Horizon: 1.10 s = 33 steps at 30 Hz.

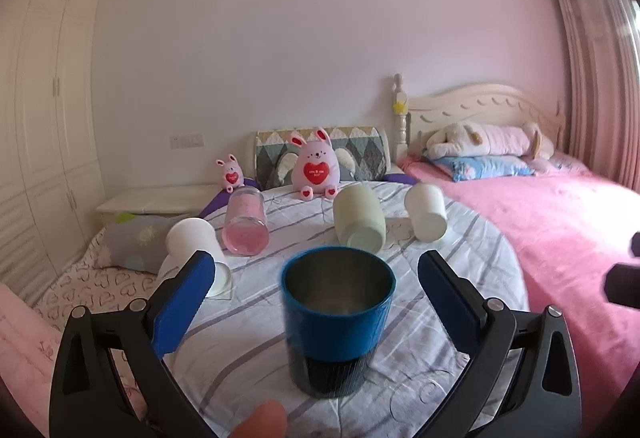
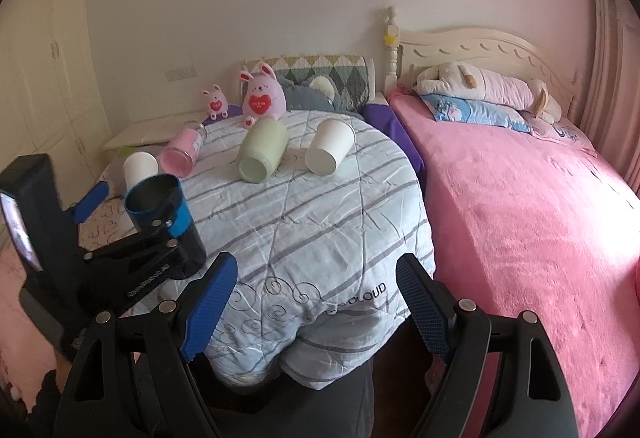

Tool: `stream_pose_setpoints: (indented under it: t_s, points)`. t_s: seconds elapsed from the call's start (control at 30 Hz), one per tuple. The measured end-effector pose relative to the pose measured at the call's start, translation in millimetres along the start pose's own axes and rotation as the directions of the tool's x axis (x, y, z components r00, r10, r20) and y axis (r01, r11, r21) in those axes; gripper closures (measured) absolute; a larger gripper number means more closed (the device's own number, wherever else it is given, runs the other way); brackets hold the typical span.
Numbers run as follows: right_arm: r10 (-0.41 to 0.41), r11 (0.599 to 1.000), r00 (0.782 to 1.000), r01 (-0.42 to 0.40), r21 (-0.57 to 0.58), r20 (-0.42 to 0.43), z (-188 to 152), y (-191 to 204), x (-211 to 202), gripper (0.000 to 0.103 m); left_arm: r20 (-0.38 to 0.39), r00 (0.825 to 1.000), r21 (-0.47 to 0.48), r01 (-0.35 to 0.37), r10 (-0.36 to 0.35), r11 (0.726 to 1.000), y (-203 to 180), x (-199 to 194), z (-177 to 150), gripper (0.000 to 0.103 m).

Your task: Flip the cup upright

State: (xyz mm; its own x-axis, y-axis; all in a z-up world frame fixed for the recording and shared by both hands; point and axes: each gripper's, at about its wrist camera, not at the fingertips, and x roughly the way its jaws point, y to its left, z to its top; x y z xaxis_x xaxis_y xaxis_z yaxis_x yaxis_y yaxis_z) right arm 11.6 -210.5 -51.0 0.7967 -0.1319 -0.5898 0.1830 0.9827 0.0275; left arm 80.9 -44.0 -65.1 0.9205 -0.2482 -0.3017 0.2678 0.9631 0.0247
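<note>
A blue cup [image 1: 337, 318] with a dark ribbed base and steel inside stands upright on the striped quilt, between the fingers of my left gripper [image 1: 318, 270], which is open and apart from its sides. It also shows in the right wrist view [image 2: 162, 214] with the left gripper [image 2: 132, 198] around it. My right gripper [image 2: 316, 286] is open and empty above the quilt's near edge. A white cup [image 1: 196, 250], a pink cup [image 1: 245, 224], a pale green cup [image 1: 360, 224] and another white cup [image 1: 426, 216] lie on their sides further back.
The striped quilt [image 2: 312, 206] covers a rounded surface. A pink bed [image 2: 520, 218] with pillows and a plush toy lies to the right. Two pink rabbit toys [image 1: 315, 168] and a patchwork cushion [image 1: 360, 150] stand at the back. A white nightstand [image 1: 152, 200] stands at the left.
</note>
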Motion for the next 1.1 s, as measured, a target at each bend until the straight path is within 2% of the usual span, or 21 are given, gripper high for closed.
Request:
stream_pose_setpoints:
  t_s: [0.13, 0.2, 0.33, 0.43, 0.6, 0.7, 1.1]
  points:
    - [0.027, 1.000, 0.999, -0.028, 0.006, 0.032, 1.0, 5.4, -6.1, 0.020, -0.082, 0.996, -0.023, -0.045, 0.043, 0.999, 18.3, -29.8, 11.7, 0.000]
    - [0.041, 0.999, 0.998, -0.041, 0.005, 0.044, -0.2, 8.7, -8.0, 0.020, -0.133, 0.987, -0.009, -0.087, 0.085, 0.996, 24.2, -41.8, 13.9, 0.000]
    - [0.070, 0.998, 0.996, -0.070, -0.002, 0.047, -3.8, 16.4, -8.3, 0.020, -0.268, 0.949, 0.016, -0.168, 0.166, 0.986, 35.9, -57.4, 13.0, 0.000]
    - [0.089, 0.996, 0.995, -0.088, -0.008, 0.049, -8.2, 21.9, -11.1, 0.020, -0.342, 0.924, -0.001, -0.180, 0.169, 0.984, 43.0, -67.2, 8.6, 0.000]
    - [0.116, 0.993, 0.992, -0.114, -0.032, 0.052, -14.8, 33.8, -16.3, 0.020, -0.360, 0.915, 0.012, -0.192, 0.184, 0.981, 41.9, -85.9, 5.0, 0.000]
    - [0.123, 0.992, 0.991, -0.121, -0.043, 0.050, -17.9, 39.1, -19.2, 0.020, -0.358, 0.917, 0.004, -0.188, 0.177, 0.982, 40.2, -93.7, 5.0, 0.000]
    - [0.123, 0.991, 0.991, -0.119, -0.060, 0.055, -20.2, 43.6, -26.3, 0.020, -0.376, 0.910, 0.008, -0.183, 0.173, 0.983, 32.9, -98.3, 1.3, 0.000]
